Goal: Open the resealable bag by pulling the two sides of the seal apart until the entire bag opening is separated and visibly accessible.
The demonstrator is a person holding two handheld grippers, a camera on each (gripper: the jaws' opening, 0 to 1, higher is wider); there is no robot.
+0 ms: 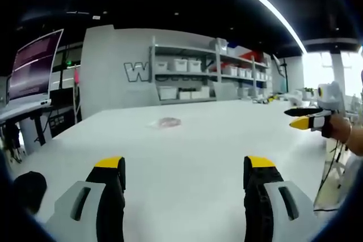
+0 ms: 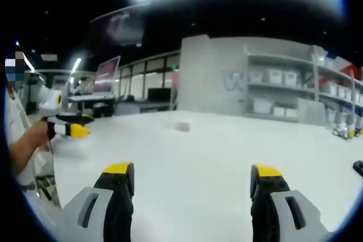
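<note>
A small clear resealable bag [image 1: 168, 122] with something pinkish inside lies flat on the white table [image 1: 187, 145], well ahead of both grippers. In the left gripper view my left gripper [image 1: 184, 165] is open over the near table, its yellow-tipped jaws wide apart and holding nothing. My right gripper [image 1: 291, 117] comes in from the right, held in a hand, far from the bag. The right gripper view shows the bag [image 2: 181, 127] far off at centre. My right gripper [image 2: 193, 169] is open and empty there, and the left gripper [image 2: 89, 125] shows side-on at the left.
Grey shelves with white bins [image 1: 187, 72] stand behind the table against a wall with a large letter W. A monitor [image 1: 34, 63] sits on a desk at the left. A small black object [image 2: 358, 167] lies at the table's right edge. A person [image 2: 20, 140] stands at the left.
</note>
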